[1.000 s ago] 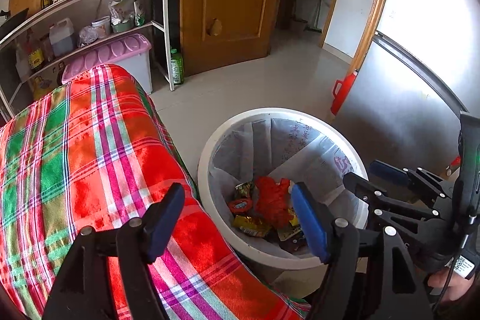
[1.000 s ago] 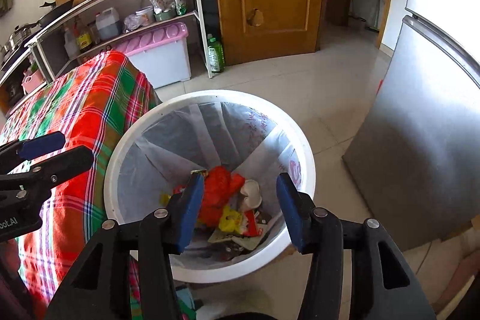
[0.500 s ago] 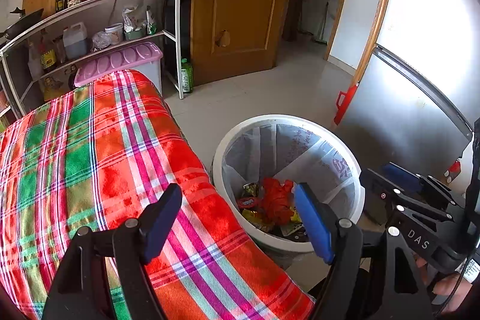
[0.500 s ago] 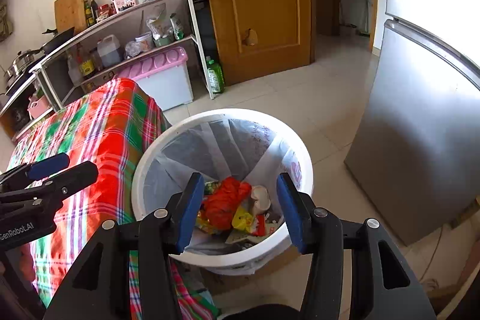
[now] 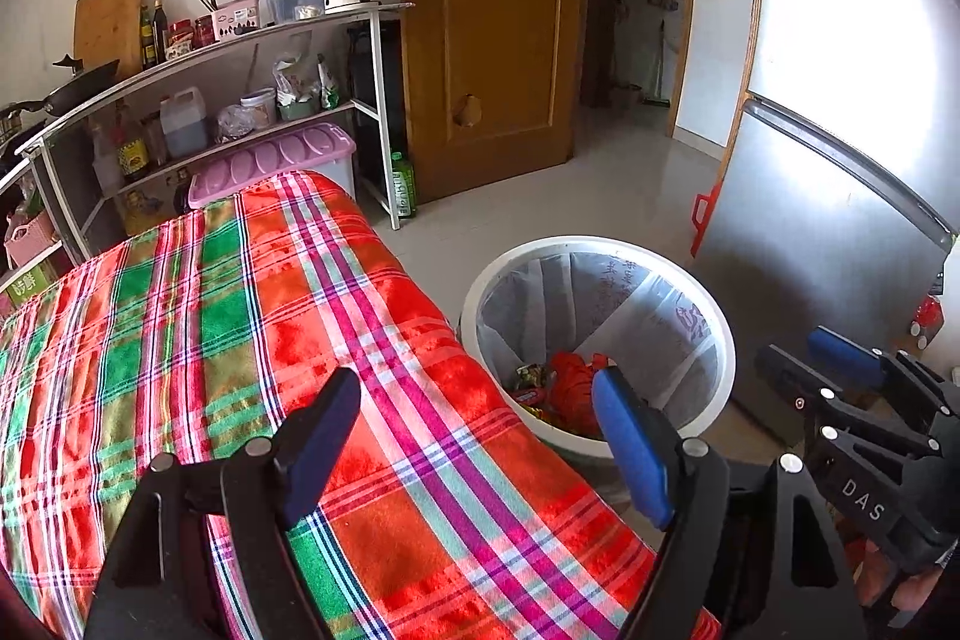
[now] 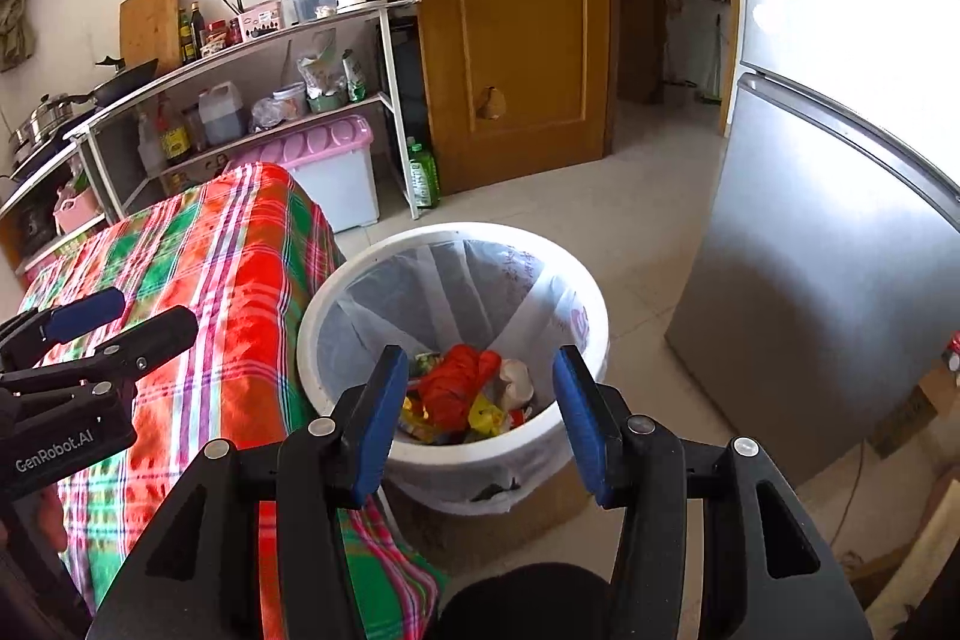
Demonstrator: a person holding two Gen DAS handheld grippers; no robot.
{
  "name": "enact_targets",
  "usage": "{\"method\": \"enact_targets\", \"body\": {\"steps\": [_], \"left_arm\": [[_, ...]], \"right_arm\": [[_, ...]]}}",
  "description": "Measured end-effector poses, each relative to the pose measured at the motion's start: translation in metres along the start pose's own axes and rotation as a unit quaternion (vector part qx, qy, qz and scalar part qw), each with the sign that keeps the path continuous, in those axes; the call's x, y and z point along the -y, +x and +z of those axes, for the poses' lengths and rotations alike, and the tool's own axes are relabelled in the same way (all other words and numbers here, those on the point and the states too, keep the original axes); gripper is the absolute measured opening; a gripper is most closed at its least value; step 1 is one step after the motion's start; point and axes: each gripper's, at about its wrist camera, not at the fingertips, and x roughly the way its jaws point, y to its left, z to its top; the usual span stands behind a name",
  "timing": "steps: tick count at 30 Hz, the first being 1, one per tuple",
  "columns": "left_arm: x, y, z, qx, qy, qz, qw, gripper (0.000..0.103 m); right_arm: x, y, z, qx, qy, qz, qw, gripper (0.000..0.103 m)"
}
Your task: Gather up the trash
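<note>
The left gripper (image 5: 477, 439) hangs over the desk (image 5: 240, 340), which wears a red, green and pink plaid cloth; its jaws are opening, already wide, and nothing sits between the blue pads (image 5: 630, 451), only cloth and the bin's near rim beyond them. The right gripper (image 6: 480, 415) is spread moderately wide with its 2 blue pads clear of everything; it grips nothing, and the white bin (image 6: 360, 268) lies below and ahead of it. That bin stands on the tiled floor (image 6: 600, 196), just beside the corner of the desk and near a grey fridge (image 6: 810, 280); a thin white liner bag (image 6: 432, 292) is folded over its rim. The trash (image 6: 459, 385) rests at the bottom of the bin: a crumpled red piece in the middle, yellow and green wrappers around it, a pale scrap to its right. In the left wrist view the right gripper shows at the lower right edge; in the right wrist view the left gripper shows at the left edge, above the cloth. Behind stand a metal shelf (image 5: 252, 40) with bottles and a kettle, a pink-lidded box (image 5: 270, 154), and a wooden door (image 5: 492, 28).
</note>
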Motion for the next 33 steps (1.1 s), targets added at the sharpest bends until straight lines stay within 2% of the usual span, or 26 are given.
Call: {"method": "enact_targets", "body": {"steps": [7,11,33], "left_arm": [[0.001,-0.007,-0.008,-0.002,-0.006,0.006,1.0000,0.081],[0.003,-0.011,-0.011,0.000,-0.002,0.028,0.9996,0.081],[0.002,-0.017,-0.010,0.008,-0.008,0.008,0.9999,0.081]], "right_arm": [[0.004,-0.013,-0.006,0.013,0.007,-0.014,1.000,0.051],[0.005,-0.018,-0.009,0.017,0.008,-0.015,1.000,0.051],[-0.005,-0.030,-0.011,0.032,0.005,-0.007,0.999,0.051]]}}
